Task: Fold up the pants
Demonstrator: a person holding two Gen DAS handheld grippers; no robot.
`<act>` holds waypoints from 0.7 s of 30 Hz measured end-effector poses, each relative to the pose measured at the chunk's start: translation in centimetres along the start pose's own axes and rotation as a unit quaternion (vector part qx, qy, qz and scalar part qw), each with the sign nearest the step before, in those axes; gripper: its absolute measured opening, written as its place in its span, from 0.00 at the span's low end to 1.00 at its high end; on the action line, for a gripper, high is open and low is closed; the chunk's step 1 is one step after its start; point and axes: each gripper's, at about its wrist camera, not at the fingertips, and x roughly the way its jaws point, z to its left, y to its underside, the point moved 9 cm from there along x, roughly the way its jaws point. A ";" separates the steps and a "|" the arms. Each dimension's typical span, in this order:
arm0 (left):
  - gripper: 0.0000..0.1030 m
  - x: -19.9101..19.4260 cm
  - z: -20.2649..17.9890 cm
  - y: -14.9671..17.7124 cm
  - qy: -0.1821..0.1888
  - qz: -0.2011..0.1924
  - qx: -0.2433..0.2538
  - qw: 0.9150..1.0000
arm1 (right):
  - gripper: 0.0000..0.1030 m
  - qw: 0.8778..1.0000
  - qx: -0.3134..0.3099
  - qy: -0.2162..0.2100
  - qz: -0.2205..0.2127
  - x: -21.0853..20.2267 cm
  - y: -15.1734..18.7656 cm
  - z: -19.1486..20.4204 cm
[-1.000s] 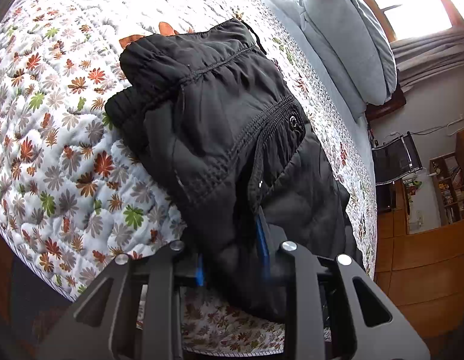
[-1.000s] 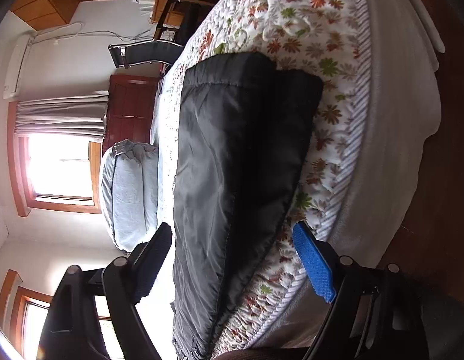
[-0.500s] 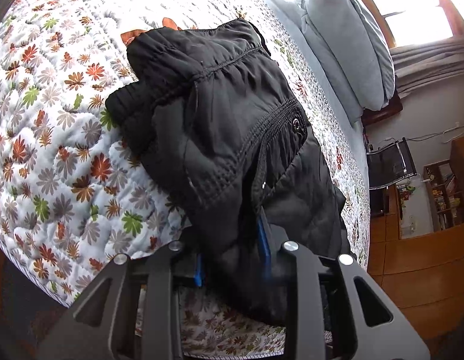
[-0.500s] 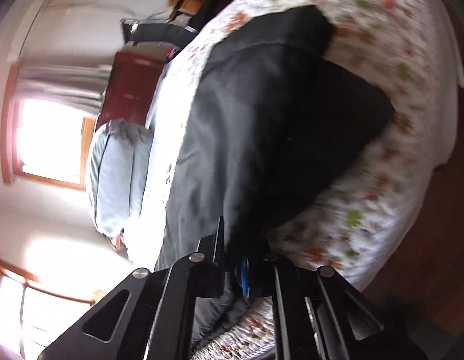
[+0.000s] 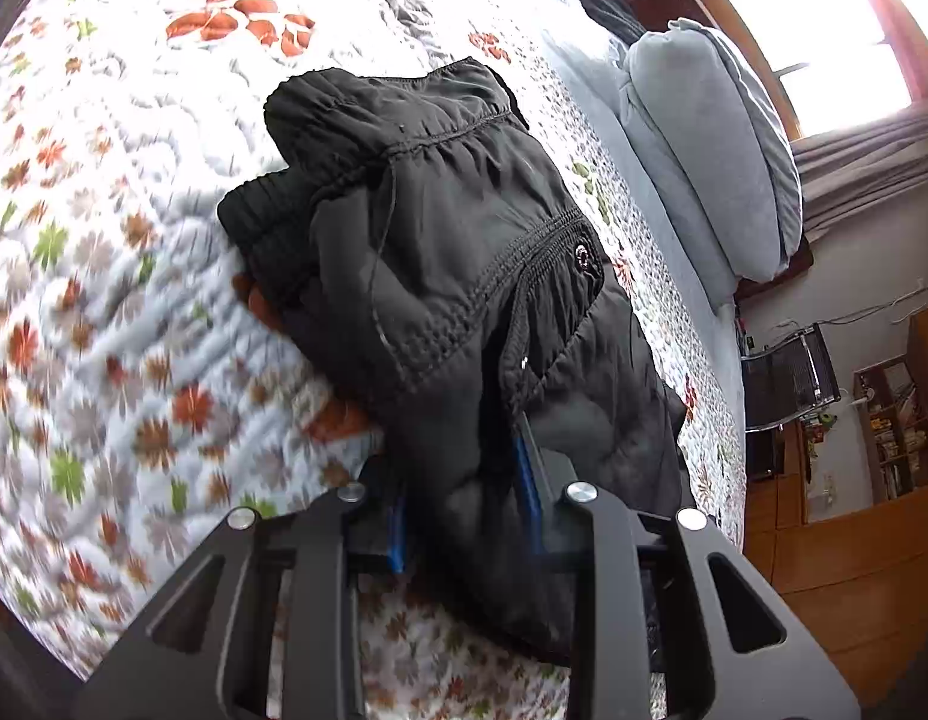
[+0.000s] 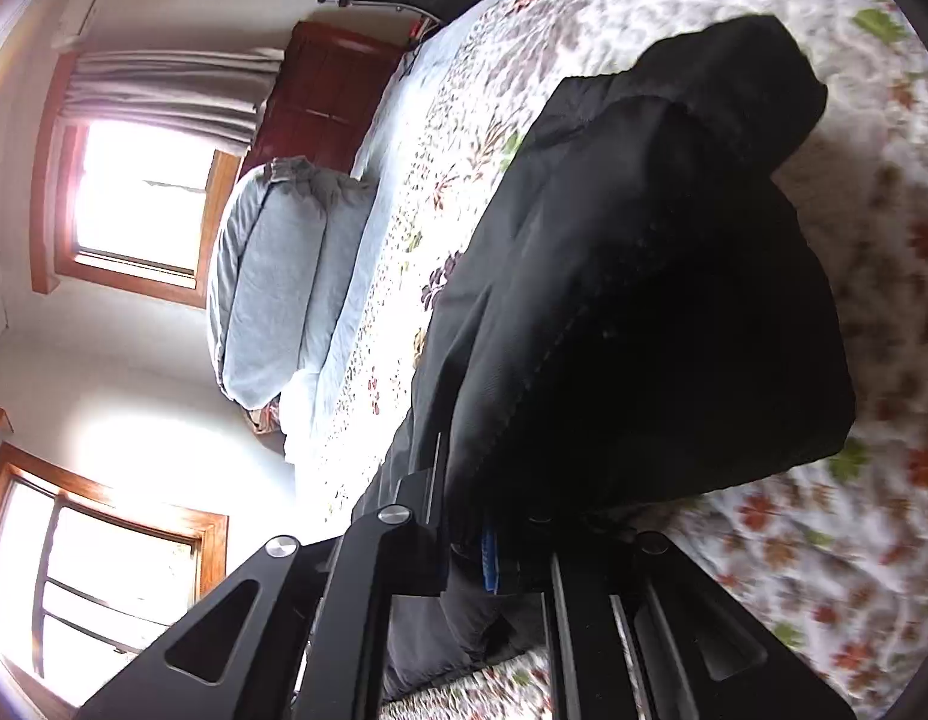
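Black pants (image 5: pixel 452 276) lie bunched on a floral quilt (image 5: pixel 104 312), the elastic waistband at the far end. My left gripper (image 5: pixel 464 510) is shut on a thick fold of the pants near the bed's near edge; blue pads show on both sides of the cloth. In the right wrist view the pants (image 6: pixel 644 300) are raised and draped over themselves. My right gripper (image 6: pixel 488 552) is shut on their near edge, with one blue pad just showing.
Grey pillows (image 5: pixel 710 150) lie along the far side of the bed, also in the right wrist view (image 6: pixel 272 276). A dark chair (image 5: pixel 788 372), wooden shelves (image 5: pixel 896 420) and bright windows (image 6: pixel 140 204) stand beyond the bed.
My right gripper went from open beside the flat pants to shut on their edge, and lifted them over the bed. My left gripper stayed shut and carried its fold further over the quilt.
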 end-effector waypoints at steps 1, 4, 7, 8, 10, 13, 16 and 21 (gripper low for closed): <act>0.26 0.3 0.0 -0.7 -0.004 -0.002 0.006 1.000 | 0.07 1.000 0.003 0.003 -0.002 0.3 0.1 0.0; 0.28 1.1 -0.2 -1.7 -0.011 -0.002 0.016 1.000 | 0.07 1.000 0.010 0.008 -0.013 -0.6 0.7 -1.0; 0.34 1.1 -0.5 -1.6 -0.013 -0.003 0.024 1.000 | 0.14 1.000 0.012 0.015 -0.010 -1.6 1.5 -3.0; 0.40 0.9 -0.5 -1.4 -0.015 -0.004 0.028 0.999 | 0.24 1.000 0.022 0.020 -0.008 -1.8 1.6 -3.6; 0.54 0.5 -0.8 -1.0 -0.012 -0.002 0.030 0.999 | 0.43 0.999 0.033 0.026 -0.025 -3.0 1.8 -4.6; 0.73 -0.4 -1.0 -0.2 0.002 -0.001 0.017 1.000 | 0.55 0.997 0.059 0.005 -0.041 -4.3 1.1 -4.8; 0.84 -1.2 -1.2 0.7 -0.003 -0.003 0.010 1.000 | 0.59 0.996 0.086 -0.010 -0.037 -4.3 0.1 -5.2; 0.87 -2.6 -1.2 2.1 0.003 -0.012 -0.018 1.000 | 0.61 0.994 0.098 -0.016 -0.047 -3.6 -0.7 -5.4</act>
